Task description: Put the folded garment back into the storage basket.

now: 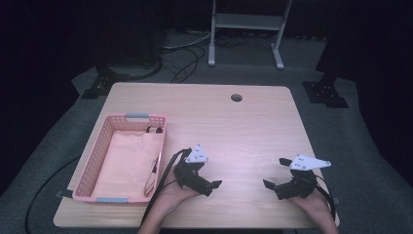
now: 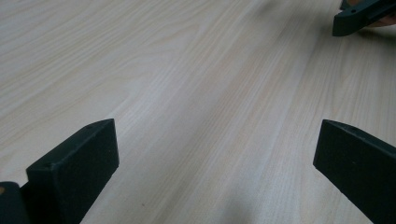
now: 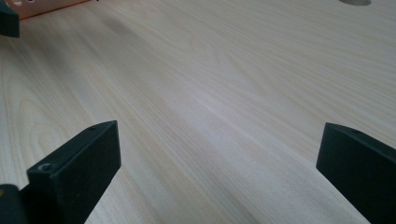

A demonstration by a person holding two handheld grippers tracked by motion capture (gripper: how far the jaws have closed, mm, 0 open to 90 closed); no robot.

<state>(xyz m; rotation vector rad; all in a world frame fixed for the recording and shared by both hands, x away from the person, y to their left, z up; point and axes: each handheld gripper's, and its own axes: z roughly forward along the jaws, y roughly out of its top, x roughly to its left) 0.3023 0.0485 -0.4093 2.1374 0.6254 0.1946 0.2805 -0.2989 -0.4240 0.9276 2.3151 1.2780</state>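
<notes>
worktop (image 1: 243, 126) bare wood, hole near far edge | pink basket (image 1: 92, 161) at left, pale cloth (image 1: 129, 161) laid inside | left claw (image 1: 207, 183) just beside basket, jaws spread, nothing held | right claw (image 1: 275, 187) likewise spread, empty | step judged: start, nothing grasped; next: left claw to be swung over basket rim onto cloth

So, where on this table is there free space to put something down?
The widest bare patch is the wood between the pink basket and the table's right edge, from the cable hole toward the grippers. The strip between the left gripper and right gripper is also bare, but narrow. The left side is crowded: the basket, holding a pink cloth, takes it.
</notes>
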